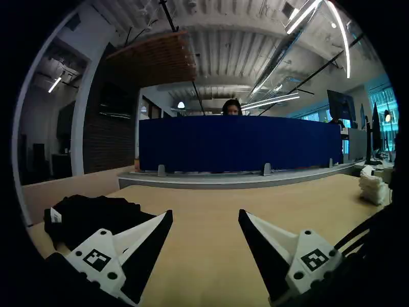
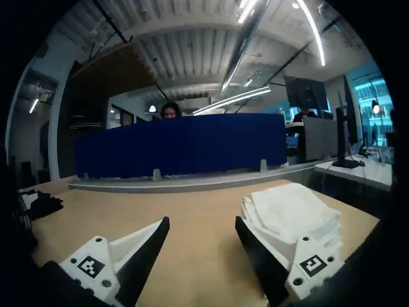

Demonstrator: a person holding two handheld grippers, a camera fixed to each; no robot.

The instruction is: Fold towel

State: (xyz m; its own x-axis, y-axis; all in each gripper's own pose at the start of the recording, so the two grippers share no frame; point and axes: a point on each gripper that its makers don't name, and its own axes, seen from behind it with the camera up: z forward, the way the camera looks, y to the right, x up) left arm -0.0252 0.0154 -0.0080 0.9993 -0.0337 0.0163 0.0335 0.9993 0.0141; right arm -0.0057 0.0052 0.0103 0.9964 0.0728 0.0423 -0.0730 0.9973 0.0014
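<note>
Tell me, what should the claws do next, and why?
Probably swing the left claw a little sideways toward the crumpled black cloth lying just beside it. Both claws are open and hold nothing. The white stack by the right claw already looks folded, so the black heap seems to be the one needing folding.

Light wood table (image 1: 204,215), blue partition (image 1: 235,143) standing along its far edge. 1 person's head (image 1: 231,107) shows just over the partition. Monitors (image 2: 305,93) on desks to the right. Long strip lights (image 1: 343,36) on a ribbed ceiling (image 2: 194,46).
</note>
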